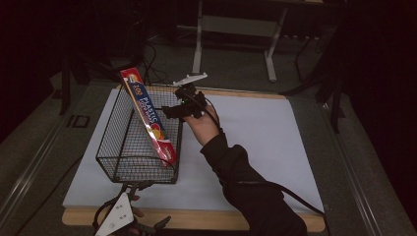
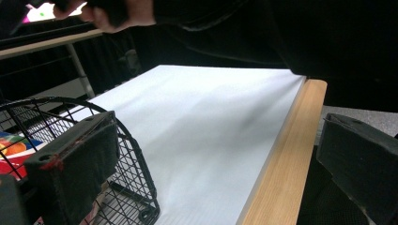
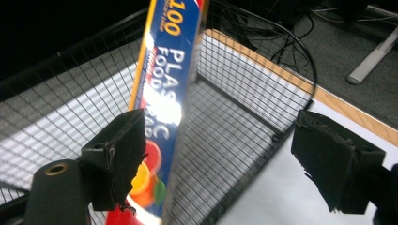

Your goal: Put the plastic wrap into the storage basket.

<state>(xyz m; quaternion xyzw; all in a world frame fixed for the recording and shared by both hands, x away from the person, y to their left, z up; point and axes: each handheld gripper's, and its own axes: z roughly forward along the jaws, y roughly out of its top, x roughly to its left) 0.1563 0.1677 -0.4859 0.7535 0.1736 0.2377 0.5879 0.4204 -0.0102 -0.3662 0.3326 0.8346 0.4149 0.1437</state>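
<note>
1. The right gripper (image 1: 169, 112) has its jaws spread wide and grips nothing; in the right gripper view the plastic wrap box (image 3: 166, 108) stands between them, free of both pads.
2. That box leans tilted in the wire basket (image 1: 114, 142), its lower end down inside and its top poking above the far rim (label side facing right).
3. The left gripper (image 2: 216, 173) hangs wide open at the table's near edge, just beside the basket's near corner, holding nothing.
4. The basket rests on the white sheet (image 1: 265, 142) covering the wooden table (image 1: 196, 220).
</note>
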